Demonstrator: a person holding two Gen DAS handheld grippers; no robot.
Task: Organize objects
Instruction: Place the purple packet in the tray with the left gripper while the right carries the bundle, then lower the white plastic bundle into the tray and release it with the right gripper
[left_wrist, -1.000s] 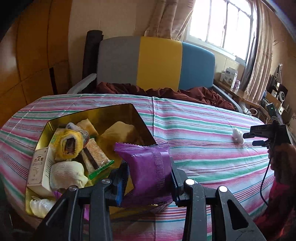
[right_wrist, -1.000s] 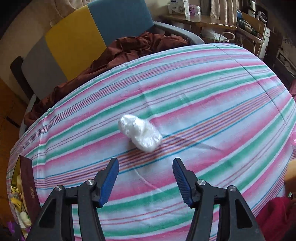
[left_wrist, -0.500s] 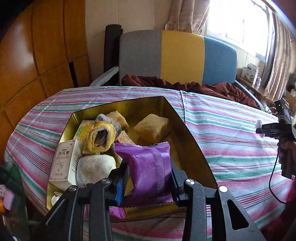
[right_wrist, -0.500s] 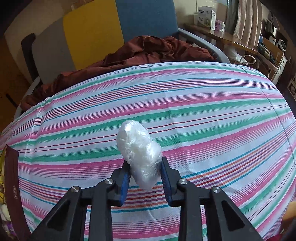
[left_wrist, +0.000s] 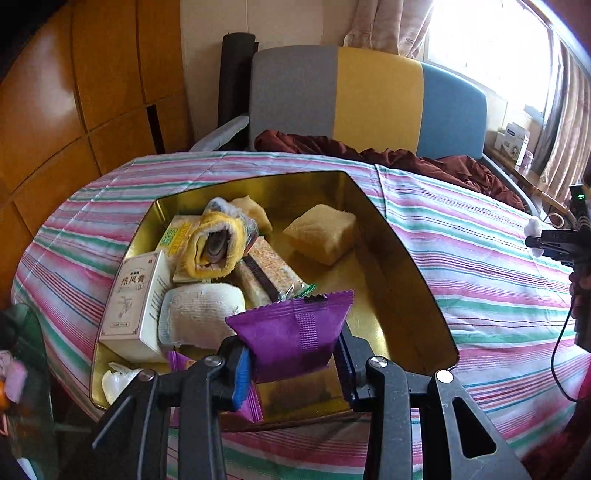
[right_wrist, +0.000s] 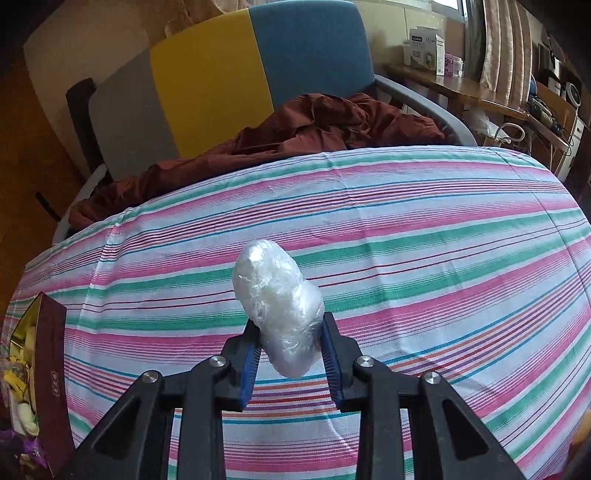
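My left gripper (left_wrist: 293, 354) is shut on a purple snack packet (left_wrist: 291, 334) and holds it over the near end of a gold tin box (left_wrist: 402, 254). Inside the box lie a yellow cake piece (left_wrist: 321, 232), a yellow roll (left_wrist: 214, 251), a white carton (left_wrist: 133, 302), a white wrapped bun (left_wrist: 201, 315) and several other snacks. My right gripper (right_wrist: 290, 354) is shut on a white plastic-wrapped lump (right_wrist: 279, 302), lifted above the striped tablecloth (right_wrist: 424, 258). In the left wrist view the right gripper (left_wrist: 535, 238) shows at the far right edge with the white lump (left_wrist: 532, 224) in it.
The box's dark outer wall (right_wrist: 51, 369) stands at the left edge of the right wrist view. Behind the table is a grey, yellow and blue chair (left_wrist: 369, 99) with a maroon cloth (right_wrist: 332, 125) on it. A side shelf with boxes (right_wrist: 424, 48) is at the right.
My right gripper has closed on the white lump and lifted it off the cloth. My left gripper has carried the purple packet further over the box and lower.
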